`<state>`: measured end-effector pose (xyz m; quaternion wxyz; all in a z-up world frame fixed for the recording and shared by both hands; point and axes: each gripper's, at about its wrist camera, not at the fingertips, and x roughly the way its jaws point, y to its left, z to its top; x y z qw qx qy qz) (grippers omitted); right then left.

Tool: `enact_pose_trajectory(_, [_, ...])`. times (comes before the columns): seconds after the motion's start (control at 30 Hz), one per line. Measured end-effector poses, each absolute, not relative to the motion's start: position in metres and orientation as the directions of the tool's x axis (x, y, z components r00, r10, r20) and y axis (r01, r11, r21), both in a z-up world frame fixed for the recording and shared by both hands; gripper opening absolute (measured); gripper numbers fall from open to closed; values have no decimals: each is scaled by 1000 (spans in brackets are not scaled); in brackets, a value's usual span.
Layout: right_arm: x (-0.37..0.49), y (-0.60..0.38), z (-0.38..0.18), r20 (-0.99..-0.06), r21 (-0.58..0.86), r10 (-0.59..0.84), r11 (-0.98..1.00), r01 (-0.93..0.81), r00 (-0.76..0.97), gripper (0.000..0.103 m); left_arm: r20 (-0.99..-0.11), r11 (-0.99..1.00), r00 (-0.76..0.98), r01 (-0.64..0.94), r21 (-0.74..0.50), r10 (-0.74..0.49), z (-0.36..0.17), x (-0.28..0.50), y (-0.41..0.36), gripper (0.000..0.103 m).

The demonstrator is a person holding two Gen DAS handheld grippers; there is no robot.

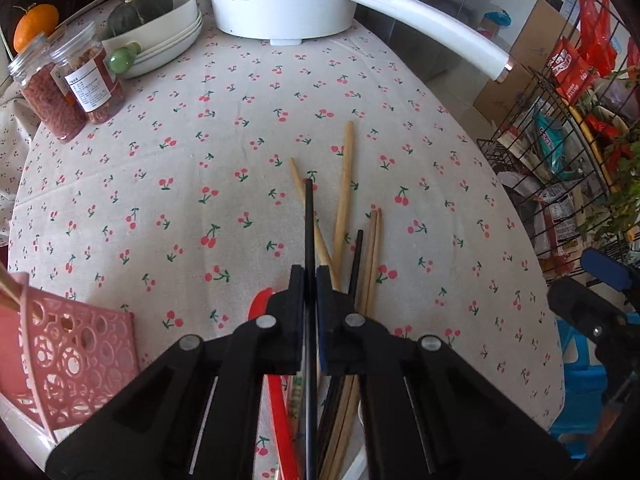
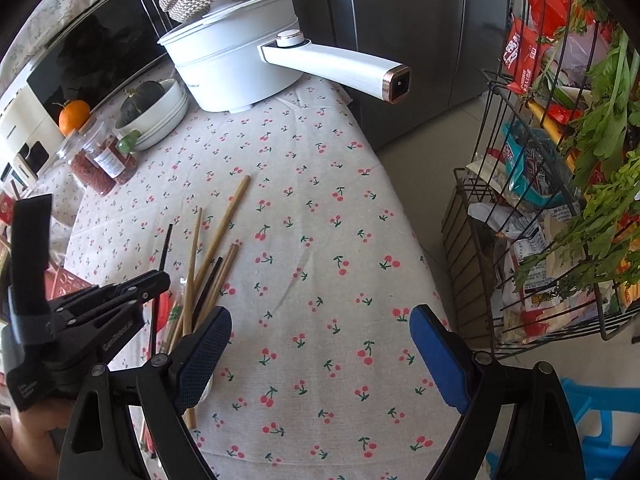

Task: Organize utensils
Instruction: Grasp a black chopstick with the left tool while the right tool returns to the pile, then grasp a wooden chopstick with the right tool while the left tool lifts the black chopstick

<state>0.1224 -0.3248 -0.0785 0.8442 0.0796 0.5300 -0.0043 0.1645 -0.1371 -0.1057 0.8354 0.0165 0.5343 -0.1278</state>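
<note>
My left gripper (image 1: pixel 309 280) is shut on a black chopstick (image 1: pixel 309 220) that points away above the cherry-print tablecloth. Under it lies a loose pile of wooden chopsticks (image 1: pixel 344 200), another black chopstick (image 1: pixel 356 264) and a red utensil (image 1: pixel 260 300). A pink perforated utensil basket (image 1: pixel 76 360) stands at the lower left with sticks in it. My right gripper (image 2: pixel 320 344) is open and empty, over the cloth to the right of the pile (image 2: pixel 212 248). The left gripper (image 2: pixel 160 276) shows in the right wrist view with the black chopstick (image 2: pixel 165 246).
A white electric pot (image 1: pixel 280 0) with a long handle (image 1: pixel 432 28) stands at the back. Stacked white bowls with a dark squash (image 1: pixel 160 32), two jars (image 1: pixel 72 84) and an orange (image 1: pixel 34 24) are at the back left. A wire rack of packets (image 2: pixel 560 200) stands beside the table's right edge.
</note>
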Motion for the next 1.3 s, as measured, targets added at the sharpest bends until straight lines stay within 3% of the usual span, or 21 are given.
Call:
enact_pose_trajectory(0.47, [127,-274,-83,-905,126,112,992,7,411,92,-769,925,546,349,-151,-331,-10,72,-70,6])
enact_pose_trajectory(0.8, [161,-225,-92,-887,72,103,994,-86,450,90,-680,941,654,280,-192,-333,-4,46,0,7])
enact_pose_trajectory(0.87, [172,-215,-97,-881,95,133,990,-106,453,77,-685,936,640,275,-219,-348,-3,49,10,7])
enact_pose_trajectory(0.93, [185,-206,-105,-884,137,178,983,-124,432,49,-684,939,644,256,-230,-343,-3,50,20,7])
enact_pose_trajectory(1.0, [197,-198,-114,-889,151,186,982,-115,419,39,-690,939,637,238,-248,-344,-6,54,28,7])
enact_pose_trajectory(1.3, [230,-186,-144,-910,134,153,988,-77,385,23,-696,929,615,233,-289,-371,-5,51,40,7])
